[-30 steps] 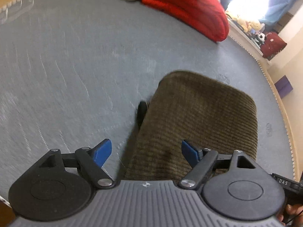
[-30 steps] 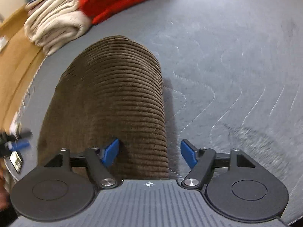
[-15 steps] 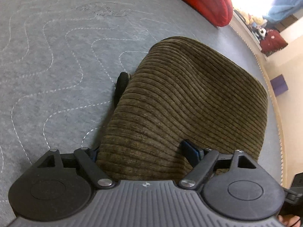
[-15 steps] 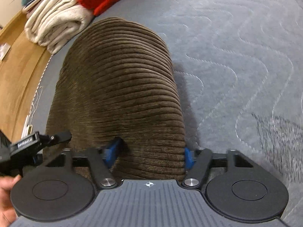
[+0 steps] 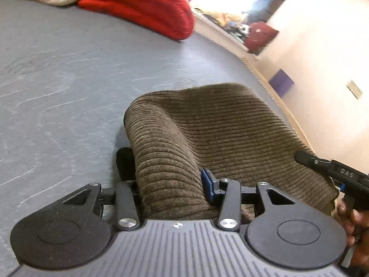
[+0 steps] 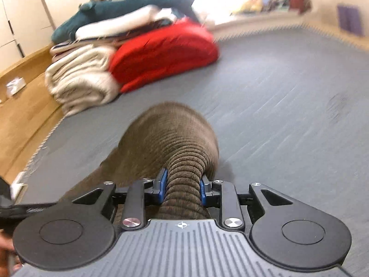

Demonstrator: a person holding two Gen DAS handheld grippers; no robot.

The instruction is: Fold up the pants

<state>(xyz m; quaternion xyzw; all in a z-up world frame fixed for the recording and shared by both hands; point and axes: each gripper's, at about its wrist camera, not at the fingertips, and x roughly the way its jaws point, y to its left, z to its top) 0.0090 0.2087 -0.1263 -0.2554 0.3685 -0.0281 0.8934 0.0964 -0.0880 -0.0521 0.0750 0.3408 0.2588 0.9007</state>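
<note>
The brown corduroy pants (image 5: 226,133) lie folded on the grey quilted surface (image 5: 57,80). My left gripper (image 5: 170,184) is shut on the left near corner of the pants, the cloth bunched between its blue pads. My right gripper (image 6: 182,184) is shut on the right near corner of the pants (image 6: 170,138), the cloth squeezed into a roll between the pads. Both near corners are raised off the surface. The right gripper's tip (image 5: 322,164) shows at the right edge of the left wrist view.
A red folded blanket (image 6: 161,50) and a cream folded blanket (image 6: 80,78) lie at the far side of the grey surface (image 6: 288,115), with teal and white laundry (image 6: 110,16) stacked behind. A wooden edge (image 6: 23,106) runs along the left. A wall (image 5: 322,69) stands to the right.
Both grippers went from open, astride the near edge of the pants, to shut on its corners. They have since lifted, and both views tilt up toward the room.
</note>
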